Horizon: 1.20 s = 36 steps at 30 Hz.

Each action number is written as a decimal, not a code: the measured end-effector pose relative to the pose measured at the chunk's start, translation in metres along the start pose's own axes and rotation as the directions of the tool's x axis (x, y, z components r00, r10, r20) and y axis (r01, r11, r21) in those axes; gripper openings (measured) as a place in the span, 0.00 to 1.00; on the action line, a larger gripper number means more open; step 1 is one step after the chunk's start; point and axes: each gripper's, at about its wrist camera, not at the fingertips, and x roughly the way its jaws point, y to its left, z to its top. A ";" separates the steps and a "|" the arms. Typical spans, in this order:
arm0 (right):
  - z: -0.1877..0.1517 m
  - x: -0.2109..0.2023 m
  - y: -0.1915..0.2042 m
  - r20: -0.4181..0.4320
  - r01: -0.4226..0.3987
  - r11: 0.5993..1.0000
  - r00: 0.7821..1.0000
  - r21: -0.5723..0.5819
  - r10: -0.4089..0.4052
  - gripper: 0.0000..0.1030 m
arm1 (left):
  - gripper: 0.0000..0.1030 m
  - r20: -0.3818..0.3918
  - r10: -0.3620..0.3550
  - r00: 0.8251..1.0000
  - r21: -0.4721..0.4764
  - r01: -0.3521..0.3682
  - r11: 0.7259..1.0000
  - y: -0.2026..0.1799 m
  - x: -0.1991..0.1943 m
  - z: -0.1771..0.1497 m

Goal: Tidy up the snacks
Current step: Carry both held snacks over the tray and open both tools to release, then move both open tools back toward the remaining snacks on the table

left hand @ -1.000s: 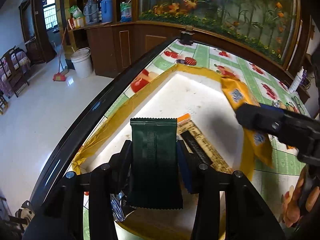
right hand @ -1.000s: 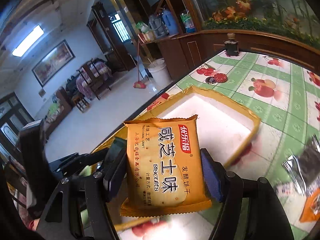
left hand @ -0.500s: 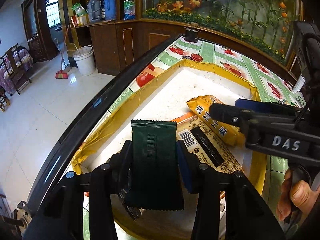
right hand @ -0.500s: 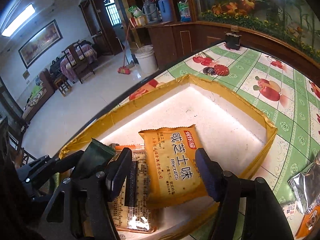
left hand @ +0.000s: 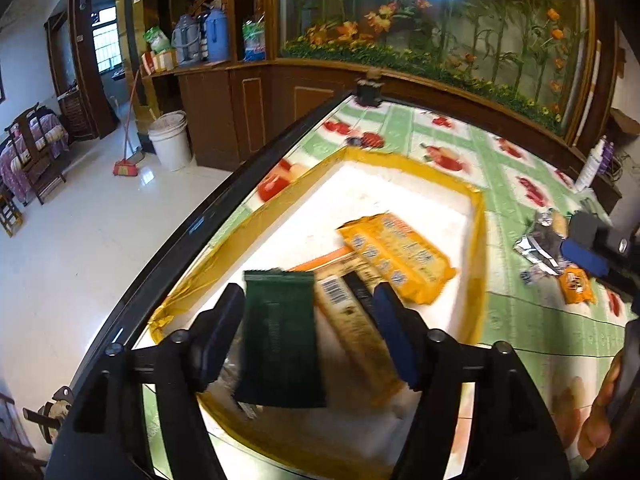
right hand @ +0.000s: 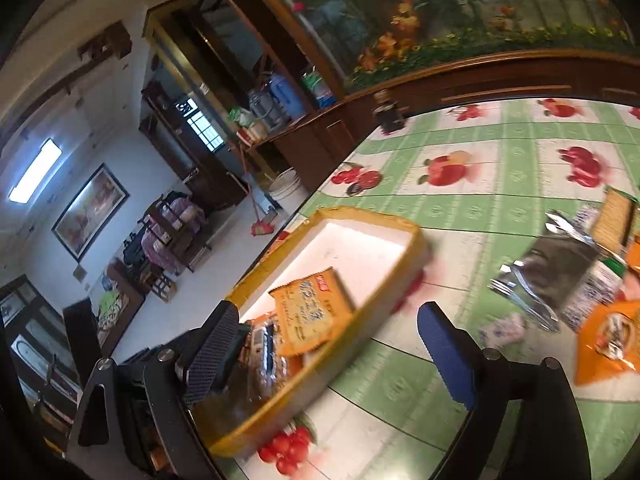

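The left tongs (left hand: 310,330) stand apart over the near end of the yellow-rimmed tray (left hand: 478,240); a dark green packet (left hand: 280,340) lies between them against the left finger, clear of the right one. Just ahead lie a long brown packet (left hand: 352,320) and an orange biscuit packet (left hand: 396,258). The right tongs (right hand: 332,354) gape wide, empty, above the desk (right hand: 472,208); the biscuit packet lies between and ahead of them in the tray, silver wrappers (right hand: 548,276) to their right.

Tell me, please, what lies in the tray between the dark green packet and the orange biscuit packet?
In the left wrist view, a long tan packet with a barcode lies between the dark green packet and the orange biscuit packet.
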 end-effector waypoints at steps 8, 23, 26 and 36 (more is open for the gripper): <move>-0.024 -0.090 -0.051 0.189 0.119 0.991 0.974 0.055 -0.127 0.90 | 0.71 -0.002 -0.134 0.991 0.102 0.133 0.986 -0.070 -0.017 0.001; -0.009 -0.160 -0.136 0.143 0.290 0.956 0.945 0.052 -0.294 0.90 | 0.71 -0.134 -0.221 0.966 0.275 0.250 0.928 -0.176 0.015 -0.001; -0.011 -0.139 -0.137 0.066 0.244 0.970 0.968 -0.018 -0.242 0.90 | 0.71 -0.165 -0.212 0.963 0.311 0.255 0.916 -0.186 0.025 -0.002; 0.002 -0.107 -0.169 -0.003 0.244 0.969 0.970 -0.036 -0.244 0.82 | 0.71 -0.206 -0.200 0.958 0.330 0.261 0.907 -0.196 0.043 0.000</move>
